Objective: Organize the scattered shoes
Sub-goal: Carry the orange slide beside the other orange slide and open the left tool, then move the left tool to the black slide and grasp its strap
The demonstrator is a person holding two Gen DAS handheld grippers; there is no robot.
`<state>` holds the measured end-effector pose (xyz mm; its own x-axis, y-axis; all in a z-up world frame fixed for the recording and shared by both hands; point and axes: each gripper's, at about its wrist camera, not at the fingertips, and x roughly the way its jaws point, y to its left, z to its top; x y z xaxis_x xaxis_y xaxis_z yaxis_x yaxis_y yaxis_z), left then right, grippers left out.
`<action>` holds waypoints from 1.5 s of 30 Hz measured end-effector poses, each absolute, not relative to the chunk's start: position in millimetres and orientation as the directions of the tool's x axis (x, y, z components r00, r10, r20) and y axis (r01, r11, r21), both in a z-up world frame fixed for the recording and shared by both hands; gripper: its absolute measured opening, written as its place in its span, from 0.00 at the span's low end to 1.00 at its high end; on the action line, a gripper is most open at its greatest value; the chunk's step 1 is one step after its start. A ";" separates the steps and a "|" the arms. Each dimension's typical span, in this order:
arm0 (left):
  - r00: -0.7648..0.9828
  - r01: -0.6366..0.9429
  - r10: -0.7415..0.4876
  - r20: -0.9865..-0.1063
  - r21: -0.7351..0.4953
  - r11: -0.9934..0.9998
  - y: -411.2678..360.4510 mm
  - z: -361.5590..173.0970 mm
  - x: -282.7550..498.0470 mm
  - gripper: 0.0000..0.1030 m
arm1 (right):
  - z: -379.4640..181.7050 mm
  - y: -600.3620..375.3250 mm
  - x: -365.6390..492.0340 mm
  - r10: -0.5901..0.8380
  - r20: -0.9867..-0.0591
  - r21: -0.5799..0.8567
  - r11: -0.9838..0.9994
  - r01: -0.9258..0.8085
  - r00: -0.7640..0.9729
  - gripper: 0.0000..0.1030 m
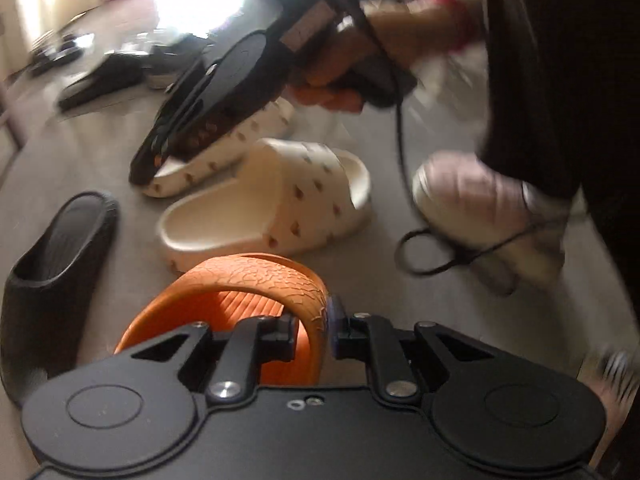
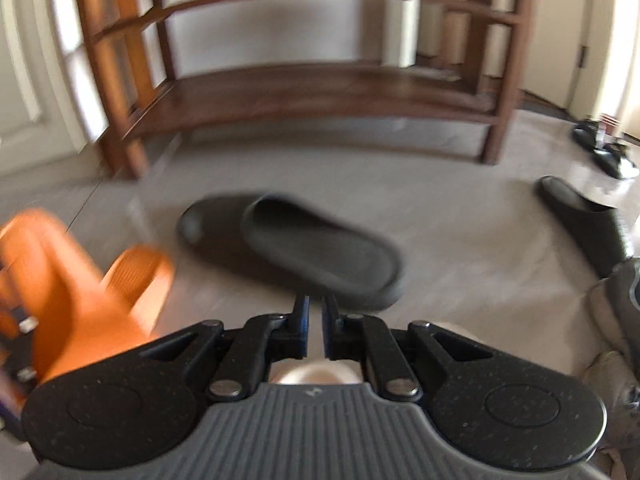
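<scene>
My left gripper (image 1: 314, 326) is shut on the strap of an orange slipper (image 1: 240, 292), which also shows blurred at the left of the right wrist view (image 2: 80, 280). Two white slippers lie on the grey floor: one (image 1: 272, 200) just beyond the orange one, the other (image 1: 240, 144) partly under my right gripper (image 1: 144, 168), which a hand (image 1: 340, 76) holds. My right gripper (image 2: 314, 308) is shut with nothing between its fingers, its tips at the near rim of a black slipper (image 2: 300, 248). That black slipper (image 1: 52, 272) lies at the left of the left wrist view.
A bare wooden shoe rack (image 2: 300, 88) stands against the wall ahead. Another black slipper (image 2: 584, 216), dark shoes (image 2: 604, 152) and a grey sneaker (image 2: 616, 312) lie to the right. The person's foot in a pale shoe (image 1: 480, 200) and a black cable (image 1: 420, 256) are close by.
</scene>
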<state>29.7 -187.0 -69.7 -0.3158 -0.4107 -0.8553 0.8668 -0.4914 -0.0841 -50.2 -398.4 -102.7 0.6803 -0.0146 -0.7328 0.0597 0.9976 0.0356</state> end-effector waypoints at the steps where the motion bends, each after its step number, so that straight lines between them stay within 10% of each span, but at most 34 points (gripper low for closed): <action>1: -0.316 0.857 -0.404 -0.859 -0.076 -0.509 -188.6 -72.9 28.4 0.12 | -105.7 -391.8 -53.4 -0.004 -0.745 0.031 0.999 0.040 0.668 0.10; 12: -0.303 0.665 -0.265 -0.915 -0.004 -0.747 -207.5 -106.6 19.2 0.21 | -127.8 -368.3 -99.4 0.073 -0.866 0.074 0.997 -0.016 0.494 0.10; 25: -0.199 0.790 -0.371 -0.907 0.076 -0.608 -208.1 -114.0 75.3 0.34 | -105.5 -345.2 -118.9 0.037 -0.869 0.041 0.999 -0.003 0.494 0.10; 41: 0.095 0.877 -0.687 -0.720 -0.266 0.400 -185.1 -83.6 206.0 0.34 | -35.9 -372.5 -71.9 -0.032 -0.913 -0.024 0.999 0.026 0.408 0.10; 45: 0.134 0.823 -0.705 -0.697 -0.318 0.471 -178.6 -93.7 228.0 0.59 | -27.2 -382.7 -75.9 -0.044 -0.904 -0.012 0.997 0.078 0.426 0.10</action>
